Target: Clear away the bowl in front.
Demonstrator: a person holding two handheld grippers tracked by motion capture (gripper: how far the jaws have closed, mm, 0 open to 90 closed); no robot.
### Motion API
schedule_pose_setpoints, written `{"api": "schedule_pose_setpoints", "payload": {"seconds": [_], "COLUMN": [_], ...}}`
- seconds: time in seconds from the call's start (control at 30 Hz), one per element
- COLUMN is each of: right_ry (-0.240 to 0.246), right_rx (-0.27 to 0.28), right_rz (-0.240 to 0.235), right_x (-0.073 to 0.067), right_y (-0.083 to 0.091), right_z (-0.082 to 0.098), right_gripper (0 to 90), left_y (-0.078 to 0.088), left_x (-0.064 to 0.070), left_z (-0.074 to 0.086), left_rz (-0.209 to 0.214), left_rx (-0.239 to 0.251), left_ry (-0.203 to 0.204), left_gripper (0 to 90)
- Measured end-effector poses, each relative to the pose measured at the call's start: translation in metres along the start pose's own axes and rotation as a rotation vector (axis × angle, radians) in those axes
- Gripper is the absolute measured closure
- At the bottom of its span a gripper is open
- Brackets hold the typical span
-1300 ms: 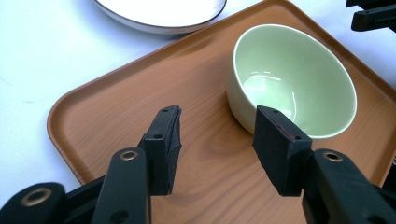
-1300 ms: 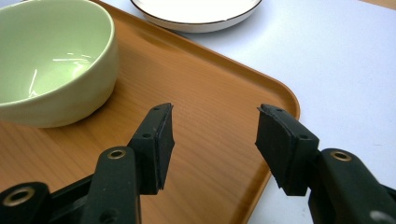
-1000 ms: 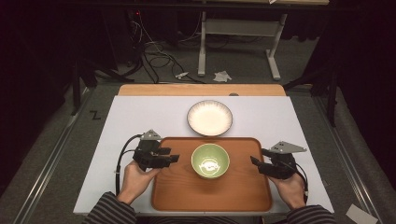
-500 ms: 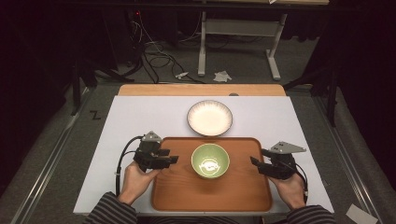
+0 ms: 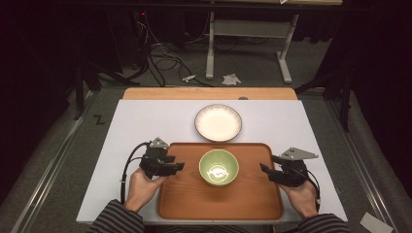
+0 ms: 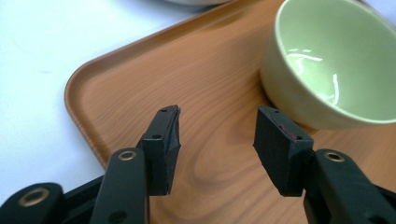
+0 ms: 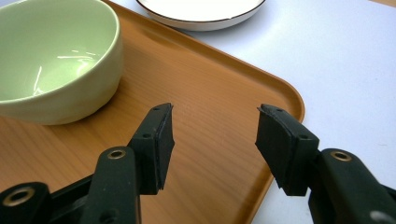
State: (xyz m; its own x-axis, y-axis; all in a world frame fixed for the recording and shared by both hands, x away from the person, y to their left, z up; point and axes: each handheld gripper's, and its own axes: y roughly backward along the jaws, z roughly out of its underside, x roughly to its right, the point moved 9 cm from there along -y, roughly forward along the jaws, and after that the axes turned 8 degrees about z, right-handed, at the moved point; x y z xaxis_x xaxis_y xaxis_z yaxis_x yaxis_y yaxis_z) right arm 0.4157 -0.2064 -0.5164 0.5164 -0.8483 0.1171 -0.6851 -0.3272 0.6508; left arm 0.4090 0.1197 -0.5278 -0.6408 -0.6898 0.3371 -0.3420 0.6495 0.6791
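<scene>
A pale green bowl (image 5: 219, 167) stands empty on a wooden tray (image 5: 189, 204) at the table's near edge. Behind the tray sits a white plate (image 5: 218, 122) with a dark rim. My left gripper (image 5: 178, 166) hovers over the tray's left edge, open, its jaws pointing at the bowl (image 6: 331, 60). My right gripper (image 5: 265, 169) is at the tray's right edge, open too, aimed toward the bowl (image 7: 51, 56). Nothing lies between either pair of jaws. The left gripper (image 6: 217, 128) and right gripper (image 7: 214, 123) both look down on bare tray wood.
The tray rests on a white table top (image 5: 126, 131) with a wooden strip (image 5: 209, 93) along its far edge. Beyond the table are a dark floor, cables (image 5: 160, 60) and a metal stand (image 5: 243, 34). The plate (image 7: 201, 11) lies just past the tray's far rim.
</scene>
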Motion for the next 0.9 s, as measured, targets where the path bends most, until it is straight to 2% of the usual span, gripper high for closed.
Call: {"api": "schedule_pose_setpoints", "payload": {"seconds": [0.33, 0.57, 0.7, 0.9], "right_ry": [0.011, 0.024, 0.04, 0.042], "right_rx": [-0.018, -0.048, -0.076, -0.103], "right_rz": [-0.019, -0.034, -0.05, -0.064], "right_x": [-0.003, -0.008, -0.012, -0.014], "right_y": [-0.002, -0.005, -0.008, -0.012], "right_z": [0.002, 0.005, 0.008, 0.012], "right_gripper": [47.6, 47.3, 46.9, 46.3], "left_y": [-0.004, -0.01, -0.012, -0.015], "left_x": [-0.002, -0.001, 0.0, -0.001], "left_z": [0.002, 0.006, 0.008, 0.01], "left_rz": [-0.002, -0.036, -0.042, -0.044], "left_rx": [-0.014, -0.057, -0.075, -0.096], "left_ry": [0.003, -0.035, -0.05, -0.039], "left_gripper": [49.9, 48.7, 48.4, 47.2]}}
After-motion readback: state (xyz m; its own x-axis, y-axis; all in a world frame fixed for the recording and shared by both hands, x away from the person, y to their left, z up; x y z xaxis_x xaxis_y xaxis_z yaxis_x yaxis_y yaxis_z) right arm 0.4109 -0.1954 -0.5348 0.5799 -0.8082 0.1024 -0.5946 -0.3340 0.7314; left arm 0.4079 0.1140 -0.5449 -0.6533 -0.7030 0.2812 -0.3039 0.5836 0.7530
